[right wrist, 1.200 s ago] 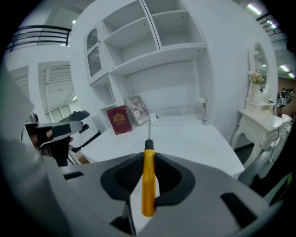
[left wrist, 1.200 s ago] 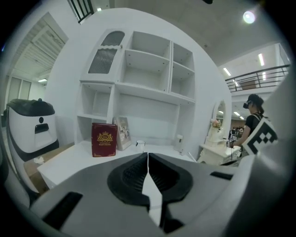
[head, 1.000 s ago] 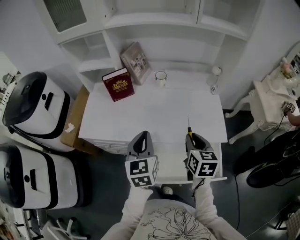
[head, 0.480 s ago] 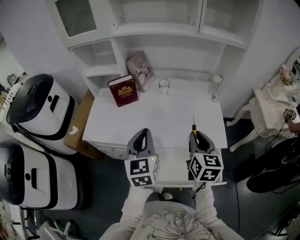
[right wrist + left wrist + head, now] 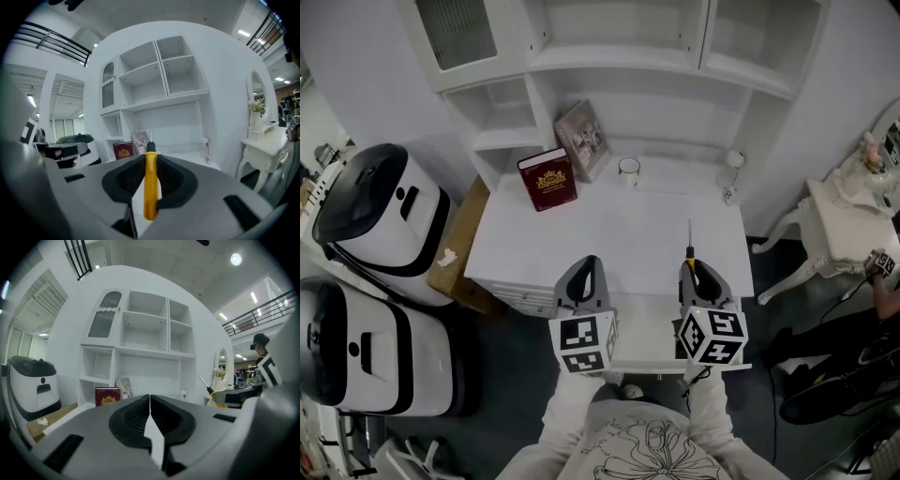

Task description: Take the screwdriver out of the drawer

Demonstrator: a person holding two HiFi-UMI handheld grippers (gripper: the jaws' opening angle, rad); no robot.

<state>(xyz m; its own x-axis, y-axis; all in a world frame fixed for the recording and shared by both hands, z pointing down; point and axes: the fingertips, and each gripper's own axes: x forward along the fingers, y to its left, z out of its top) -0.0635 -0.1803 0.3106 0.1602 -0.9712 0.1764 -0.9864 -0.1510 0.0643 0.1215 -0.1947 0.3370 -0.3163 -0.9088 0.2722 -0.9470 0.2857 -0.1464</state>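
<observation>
Yellow-handled steel screwdriver [image 5: 149,187] points forward toward white shelves [image 5: 614,58], clamped lengthwise in right gripper [image 5: 692,270]; left gripper [image 5: 587,268] closed, empty; both risen slightly.

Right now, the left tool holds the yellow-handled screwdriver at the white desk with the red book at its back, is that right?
No. The right tool holds the yellow-handled screwdriver, as the right gripper view shows; the left tool is shut and empty. The rest stands: it is at the white desk, with the red book at its back.

Looks like a staged home corner inside a large hall: white counter [image 5: 609,225], shelf unit [image 5: 619,56] at 12 o'clock, ornate dressing table [image 5: 848,220] at 3 o'clock, railed balcony [image 5: 262,310] overhead.
</observation>
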